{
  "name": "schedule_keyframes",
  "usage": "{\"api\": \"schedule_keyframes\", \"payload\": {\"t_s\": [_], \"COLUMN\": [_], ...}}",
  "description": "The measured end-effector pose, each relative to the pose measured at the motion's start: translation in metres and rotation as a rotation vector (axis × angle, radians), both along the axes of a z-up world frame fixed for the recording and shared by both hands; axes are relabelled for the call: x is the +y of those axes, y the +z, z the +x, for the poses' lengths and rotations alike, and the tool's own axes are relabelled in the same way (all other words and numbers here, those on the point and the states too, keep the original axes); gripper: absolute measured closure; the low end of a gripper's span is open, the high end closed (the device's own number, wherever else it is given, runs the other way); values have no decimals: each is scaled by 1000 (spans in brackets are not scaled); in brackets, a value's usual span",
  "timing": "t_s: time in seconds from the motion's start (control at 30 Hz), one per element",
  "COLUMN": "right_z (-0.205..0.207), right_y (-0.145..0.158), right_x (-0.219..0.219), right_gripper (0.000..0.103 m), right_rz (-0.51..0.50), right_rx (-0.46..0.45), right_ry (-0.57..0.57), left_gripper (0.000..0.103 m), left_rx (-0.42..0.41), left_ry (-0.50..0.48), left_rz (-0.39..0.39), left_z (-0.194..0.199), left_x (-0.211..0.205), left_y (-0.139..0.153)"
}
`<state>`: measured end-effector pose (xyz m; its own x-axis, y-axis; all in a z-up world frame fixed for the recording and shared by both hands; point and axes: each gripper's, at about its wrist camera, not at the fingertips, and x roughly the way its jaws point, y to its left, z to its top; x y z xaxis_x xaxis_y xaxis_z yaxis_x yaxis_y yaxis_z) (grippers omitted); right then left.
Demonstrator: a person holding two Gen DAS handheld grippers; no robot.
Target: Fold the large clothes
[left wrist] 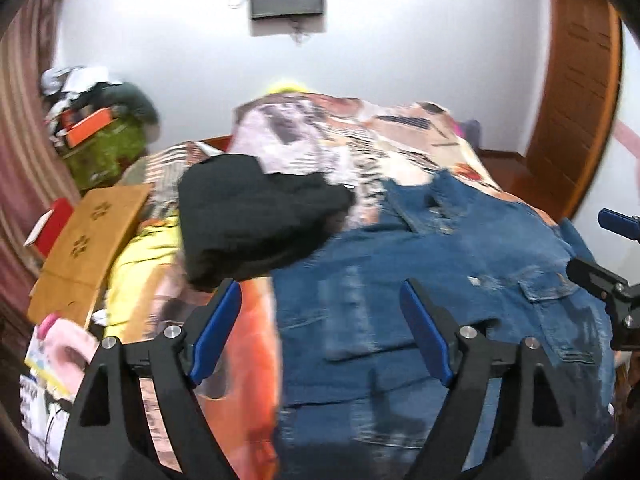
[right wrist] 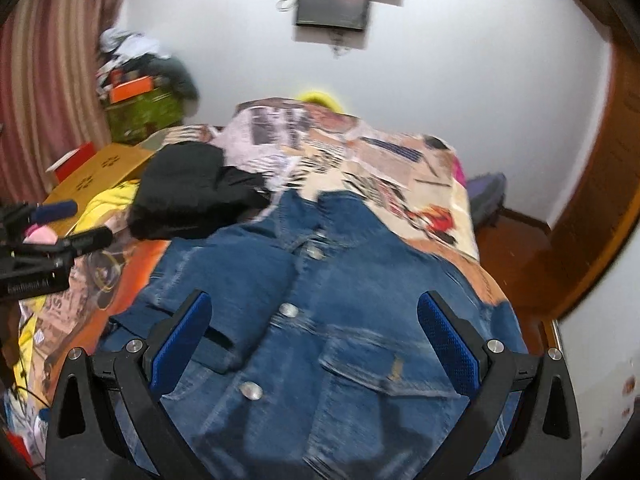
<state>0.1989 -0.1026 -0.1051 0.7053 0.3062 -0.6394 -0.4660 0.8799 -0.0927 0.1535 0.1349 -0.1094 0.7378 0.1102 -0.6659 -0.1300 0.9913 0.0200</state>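
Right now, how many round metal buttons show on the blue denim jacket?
3, down the blue denim jacket front: upper, middle, lower. Folds may hide more.

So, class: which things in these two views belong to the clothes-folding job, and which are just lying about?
Part of the job:
- denim jacket
- black garment
- left tool, open
- right tool, open

Lying about:
- cardboard box
- patterned bedspread
- wall screen

Denim jacket (left wrist: pixel 440 280) lies spread, seemingly flat, beside black garment (left wrist: pixel 256 216).
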Motion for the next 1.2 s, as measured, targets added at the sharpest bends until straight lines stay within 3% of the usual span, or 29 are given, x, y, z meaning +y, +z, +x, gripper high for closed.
{"api": "schedule_keyframes", "payload": {"t_s": [0.13, 0.53, 0.9, 1.03, 1.1, 1.2], "right_z": [6, 13, 24, 29, 31, 30], "right_y": [-9, -73, -126, -123, -118, -108], "right_x": [37, 136, 168, 164, 161, 159], "right_gripper": [1, 5, 39, 60, 81, 90], "right_rz": [-56, -237, -408, -350, -294, -234], "right_rx": [4, 159, 249, 250, 275, 279], "right_ry": [97, 366, 419, 400, 398, 379], "left_gripper": [21, 20, 20, 20, 20, 20], "left_rx": [9, 79, 137, 154, 157, 156], "left_ry": [66, 153, 160, 163, 163, 162], "left_rz": [0, -71, -118, -125, -125, -119], "left_z": [-7, -18, -17, -15, -14, -13], "left_x": [29, 72, 78, 79, 78, 76], "left_y": [-6, -39, -61, -67, -67, -66]}}
